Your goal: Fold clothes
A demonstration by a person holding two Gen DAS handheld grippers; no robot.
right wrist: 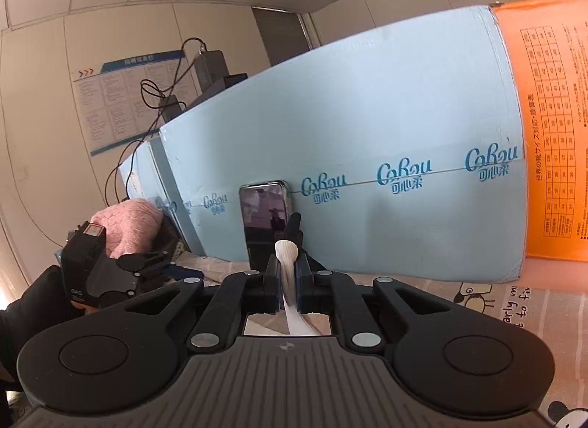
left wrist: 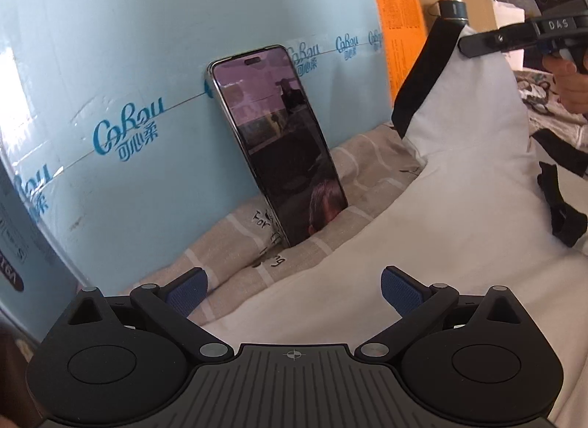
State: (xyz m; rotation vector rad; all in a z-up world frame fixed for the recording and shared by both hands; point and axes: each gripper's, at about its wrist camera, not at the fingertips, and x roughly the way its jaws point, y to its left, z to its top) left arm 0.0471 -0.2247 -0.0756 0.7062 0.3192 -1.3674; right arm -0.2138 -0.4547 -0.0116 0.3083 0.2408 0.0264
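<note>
Barely started, I'd say: my right gripper (right wrist: 287,282) is clenched on a corner of the white garment (left wrist: 459,178) and holding it up, the rest draped on the bedsheet (left wrist: 235,244). Left gripper (left wrist: 294,286) is released, hovering over it. No folds visible yet.

Cut off at the right edge of the left wrist view: the right gripper (left wrist: 474,46), tips buried in the white garment (left wrist: 459,185), so the pinch itself hidden there. In the right wrist view, most of that garment concealed beneath the gripper body, only a pinched fold showing. Lower half of the phone (right wrist: 265,220) blocked by the fingers. Wall poster (right wrist: 125,97) text too small to read. Left gripper (right wrist: 176,270) partly hidden, gap unclear.
</note>
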